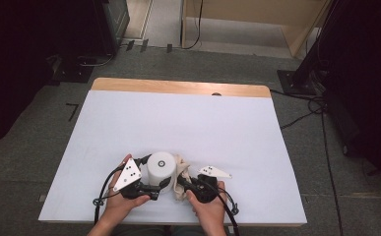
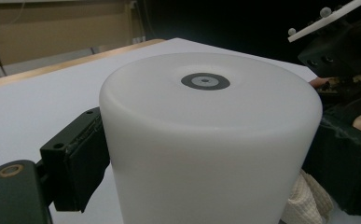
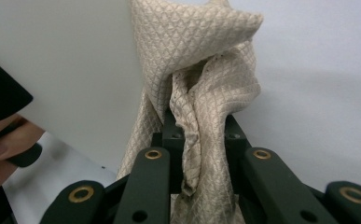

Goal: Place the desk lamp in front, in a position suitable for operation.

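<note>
Your right gripper point(image 3: 197, 140) is clenched on a bunched fold of the beige waffle-weave cloth point(image 3: 201, 79) — the fabric is pinched between the jaws and spills out above and below them. It looks soft and limp, so expect it to drape and drag rather than hold a shape; the textured weave should give the pads good bite, and a thick gathered fold like the one you have is the safest place to hold it.

Your left gripper point(image 1: 154, 189) is grasping the white cylinder point(image 2: 211, 140) across its lower side, one pad pressed flat against the wall. The cylinder stands upright near the front edge of the desk point(image 1: 178, 118), with a small dark ring mark centred on its top. Its surface looks smooth and matte, probably a little slippery, and rigid — keep the grip low and square so it does not tip.

The cloth lies right against the cylinder's right side. The two grippers sit close together, so the main hazard is knocking one against the other.
</note>
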Demonstrator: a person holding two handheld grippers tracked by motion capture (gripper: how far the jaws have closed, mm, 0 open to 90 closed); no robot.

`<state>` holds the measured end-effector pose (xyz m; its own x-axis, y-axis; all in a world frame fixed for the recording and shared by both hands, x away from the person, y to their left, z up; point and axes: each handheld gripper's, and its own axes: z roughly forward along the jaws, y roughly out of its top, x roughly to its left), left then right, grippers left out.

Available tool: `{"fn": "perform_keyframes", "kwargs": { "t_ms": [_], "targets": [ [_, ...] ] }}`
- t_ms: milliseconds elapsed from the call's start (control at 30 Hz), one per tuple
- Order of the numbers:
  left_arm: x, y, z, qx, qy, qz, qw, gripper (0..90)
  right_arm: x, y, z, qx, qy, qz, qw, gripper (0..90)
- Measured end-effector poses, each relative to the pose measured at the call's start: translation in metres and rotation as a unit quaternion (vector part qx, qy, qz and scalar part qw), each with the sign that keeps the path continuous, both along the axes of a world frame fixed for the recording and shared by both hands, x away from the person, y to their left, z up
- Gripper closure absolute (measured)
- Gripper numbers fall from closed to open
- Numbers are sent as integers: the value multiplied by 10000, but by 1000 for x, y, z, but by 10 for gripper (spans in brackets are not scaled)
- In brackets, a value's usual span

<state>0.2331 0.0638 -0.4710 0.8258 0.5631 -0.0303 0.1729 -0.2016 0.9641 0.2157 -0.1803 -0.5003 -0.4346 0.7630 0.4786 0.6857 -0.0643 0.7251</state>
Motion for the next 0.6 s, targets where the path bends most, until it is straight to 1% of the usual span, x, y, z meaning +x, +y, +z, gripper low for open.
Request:
{"fn": "perform_keyframes", "kwargs": {
  "t_ms": [100,167,233,267,300,367,400,433,467,500,567,600],
  "targets": [
    [1,4,0,3,22,-93,10000,86,-1,1,1,-61,-39,11,10000,777],
    [-1,4,1,39,51,-12,10000,71,-1,1,1,-57,-36,-5,10000,775],
    [-5,2,1,82,130,143,9998,27,0,0,2,-61,-61,-28,10000,774],
    [-8,1,1,66,167,248,9995,19,0,-1,2,-64,-67,-30,10000,772],
    [-11,0,1,89,154,406,9990,13,0,-1,3,-63,-67,-42,9999,771],
    [-16,-5,2,108,143,763,9969,4,1,-2,3,-77,-92,-31,9999,768],
    [-19,-8,3,55,170,911,9957,3,1,-2,4,-77,-97,-37,9999,767],
    [-22,-11,3,52,154,1068,9941,1,1,-2,4,-77,-103,-55,9999,766],
    [-24,-16,4,87,139,1276,9917,1,2,-2,5,-81,-92,-68,9999,764],
    [-27,-19,5,45,136,1380,9903,1,2,-2,5,-82,-103,-66,9999,762],
    [-31,-26,8,32,192,1595,9870,2,2,-2,5,-105,-129,-81,9998,760],
    [-32,-30,8,-6,221,1662,9858,1,2,-2,5,-105,-119,-94,9998,759]
  ]
}}
